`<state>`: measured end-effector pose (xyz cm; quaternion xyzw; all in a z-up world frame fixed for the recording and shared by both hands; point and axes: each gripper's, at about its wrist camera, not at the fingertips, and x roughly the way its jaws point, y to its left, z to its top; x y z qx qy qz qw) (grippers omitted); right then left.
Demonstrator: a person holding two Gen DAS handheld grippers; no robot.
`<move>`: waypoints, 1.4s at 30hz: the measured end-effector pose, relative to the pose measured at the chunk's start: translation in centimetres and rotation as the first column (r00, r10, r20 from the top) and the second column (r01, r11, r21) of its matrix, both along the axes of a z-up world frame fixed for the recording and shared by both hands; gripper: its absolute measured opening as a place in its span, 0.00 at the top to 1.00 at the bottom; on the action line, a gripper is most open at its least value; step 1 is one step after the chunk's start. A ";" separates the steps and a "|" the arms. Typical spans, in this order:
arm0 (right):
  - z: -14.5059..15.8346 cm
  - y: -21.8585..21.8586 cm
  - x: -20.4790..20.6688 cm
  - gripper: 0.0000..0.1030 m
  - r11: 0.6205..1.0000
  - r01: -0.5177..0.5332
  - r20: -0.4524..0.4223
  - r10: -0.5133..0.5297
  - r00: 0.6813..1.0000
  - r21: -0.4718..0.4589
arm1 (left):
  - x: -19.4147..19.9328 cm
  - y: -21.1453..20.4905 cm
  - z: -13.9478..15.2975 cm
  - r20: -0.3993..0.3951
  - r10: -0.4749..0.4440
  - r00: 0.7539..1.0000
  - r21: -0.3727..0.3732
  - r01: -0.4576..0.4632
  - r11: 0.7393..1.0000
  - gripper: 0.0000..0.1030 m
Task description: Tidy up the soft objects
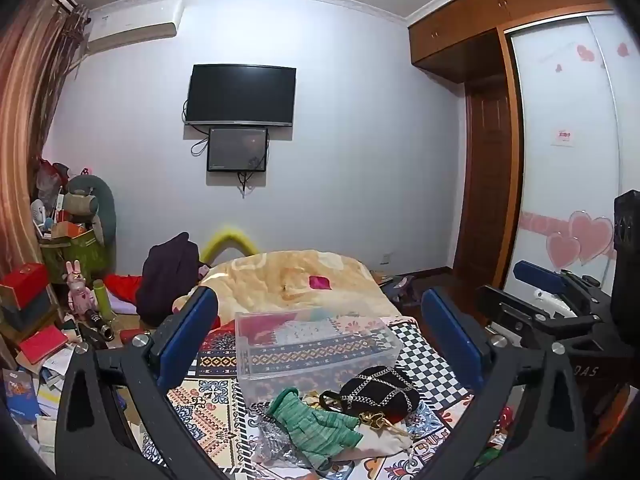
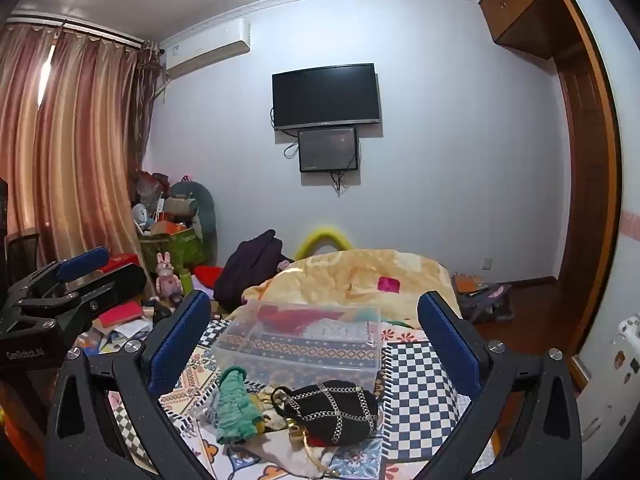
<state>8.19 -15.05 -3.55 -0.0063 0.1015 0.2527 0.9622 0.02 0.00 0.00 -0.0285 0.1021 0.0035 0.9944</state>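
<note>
Item 1, far left: floor clutter of books and boxes, with a pink rabbit figure [image 1: 79,287] standing among it; not part of the sorting.

Item 2, left gripper [image 1: 320,340]: held above the near end of the bed, jaws spread wide, nothing between them. Judged a hover ahead of a pick.

Item 3, green knitted glove [image 1: 316,424]: lay limp on the patterned bedspread [image 1: 208,412], near and low between the left gripper's blue pads.

Item 4, clear plastic bin [image 1: 312,348]: stood just beyond the pile, open-topped, some fabric already visible inside; probably set there as the receptacle, within short reach.

Item 5, black chain-trimmed pouch [image 2: 332,412]: rested right of the glove, touching the cream cloth [image 1: 388,440] beneath.

Item 6, right gripper [image 2: 316,340]: likewise wide and empty, pouch near centre between its pads.

Item 7, far: yellow blanket [image 2: 360,276]; wardrobe [image 1: 560,140] at right.
</note>
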 end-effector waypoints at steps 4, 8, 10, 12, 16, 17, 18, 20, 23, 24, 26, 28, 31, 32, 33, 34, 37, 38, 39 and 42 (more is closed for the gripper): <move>-0.1 0.0 0.0 0.00 1.000 0.002 0.003 -0.002 1.000 -0.001 | 0.3 -0.2 -0.1 0.000 0.025 1.000 0.022 -0.025 0.999 0.00; 0.5 -0.1 -0.2 0.00 1.000 0.007 0.005 -0.007 1.000 0.002 | 1.7 -1.6 -0.4 -0.008 0.020 1.000 0.039 -0.020 0.999 0.00; 0.6 0.0 -0.2 0.00 1.000 0.009 0.005 -0.009 1.000 0.003 | 2.1 -1.8 -0.5 -0.004 0.028 1.000 0.045 -0.028 0.999 0.00; 0.8 0.2 -0.2 0.00 1.000 0.013 0.008 -0.013 1.000 0.004 | 1.4 -1.2 -0.5 0.011 0.019 1.000 0.041 -0.019 0.999 0.00; 0.8 -0.3 -0.5 0.00 1.000 0.012 0.016 -0.012 1.000 0.021 | 0.2 -0.8 -0.3 0.029 0.006 1.000 0.041 -0.007 0.999 0.00; 0.8 -0.4 -0.4 0.00 1.000 0.011 0.017 -0.011 1.000 0.023 | 0.2 -0.9 -0.3 0.030 0.007 1.000 0.044 -0.008 0.999 0.00; 0.8 -0.4 -0.5 0.00 1.000 0.011 0.018 -0.011 1.000 0.024 | 0.2 -0.9 -0.3 0.030 0.006 1.000 0.046 -0.007 0.999 0.00; 0.9 -0.3 -0.5 0.00 1.000 0.013 0.022 -0.013 1.000 0.024 | 0.0 -0.9 -0.1 0.031 0.004 1.000 0.046 -0.005 0.999 0.00; 1.0 -0.2 -0.5 0.00 1.000 0.014 0.023 -0.014 1.000 0.025 | 0.0 -1.0 0.0 0.031 0.005 0.999 0.052 -0.006 0.999 0.00; 0.9 -0.4 -0.6 0.00 1.000 0.015 0.026 -0.016 1.000 0.027 | -0.2 -1.0 0.1 0.033 0.004 0.999 0.051 -0.006 0.999 0.00; 0.8 -0.4 -0.6 0.00 1.000 0.014 0.026 -0.015 1.000 0.027 | -0.4 -1.1 0.2 0.035 0.001 0.999 0.053 -0.003 0.999 0.00; 0.9 -0.4 -0.6 0.00 1.000 0.015 0.027 -0.016 1.000 0.027 | -0.4 -1.1 0.3 0.035 -0.001 0.999 0.055 -0.001 0.999 0.00; 1.0 -0.5 -0.7 0.00 0.999 0.015 0.027 -0.016 1.000 0.030 | -0.4 -1.2 0.3 0.035 -0.003 0.999 0.055 0.001 0.999 0.00; 1.0 -0.7 -0.6 0.00 0.999 0.014 0.027 -0.015 1.000 0.034 | -0.4 -1.2 0.3 0.036 -0.001 0.999 0.054 -0.001 0.999 0.00; 1.0 -0.7 -0.7 0.00 0.999 0.014 0.027 -0.015 1.000 0.035 | -0.4 -1.3 0.3 0.038 0.000 0.999 0.054 -0.002 0.999 0.00; 1.1 -0.7 -0.7 0.00 0.999 0.015 0.027 -0.016 1.000 0.036 | -0.4 -1.3 0.4 0.038 -0.001 0.999 0.055 -0.002 0.999 0.00; 1.1 -0.9 -0.7 0.00 0.999 0.013 0.030 -0.014 0.999 0.040 | -0.4 -1.4 0.4 0.037 -0.001 0.999 0.057 -0.001 0.998 0.00; 1.1 -0.9 -0.7 0.00 0.999 0.014 0.031 -0.015 0.999 0.041 | -0.5 -1.4 0.4 0.037 -0.001 0.999 0.058 -0.001 0.998 0.00; 1.1 -0.9 -0.7 0.00 0.999 0.014 0.032 -0.015 0.999 0.041 | -0.4 -1.4 0.4 0.037 -0.002 0.999 0.057 0.000 0.998 0.00; 1.1 -0.8 -0.7 0.00 0.999 0.014 0.035 -0.016 0.999 0.039 | -0.5 -1.3 0.4 0.035 -0.005 0.999 0.053 0.003 0.999 0.00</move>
